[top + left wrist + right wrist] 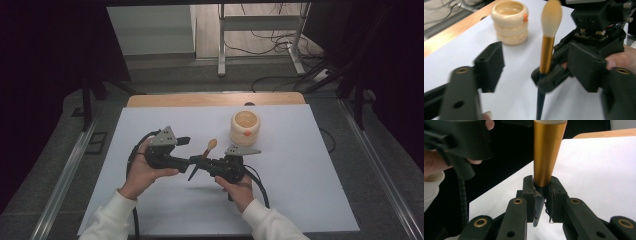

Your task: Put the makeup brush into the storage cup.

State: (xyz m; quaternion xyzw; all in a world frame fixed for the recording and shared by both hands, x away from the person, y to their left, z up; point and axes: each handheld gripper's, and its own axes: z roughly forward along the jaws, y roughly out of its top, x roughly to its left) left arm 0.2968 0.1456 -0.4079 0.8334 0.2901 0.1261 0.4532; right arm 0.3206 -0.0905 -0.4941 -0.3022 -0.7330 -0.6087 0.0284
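Left gripper [186, 141] jaws apart, holding nothing, just left of brush [210, 148]. Right gripper [198, 165] clamped on the brush's dark handle below the gold ferrule, bristles up, above the white mat [300, 190]. Cream pot [245, 127] behind, right.

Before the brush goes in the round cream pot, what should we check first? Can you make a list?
1. Right gripper shut on the makeup brush with the gold ferrule and dark handle: ok, its jaws clamp the handle just below the gold part.
2. Left gripper out of the way: ok, its jaws stand open with the brush between them, not touching it.
3. Round cream ribbed pot upright with its top open: ok.
4. Path from brush to pot free: ok, only bare white table sheet lies between.
5. Brush tip pointing toward the pot: ok, the bristles point up and away.
6. Pot empty inside: cannot tell.
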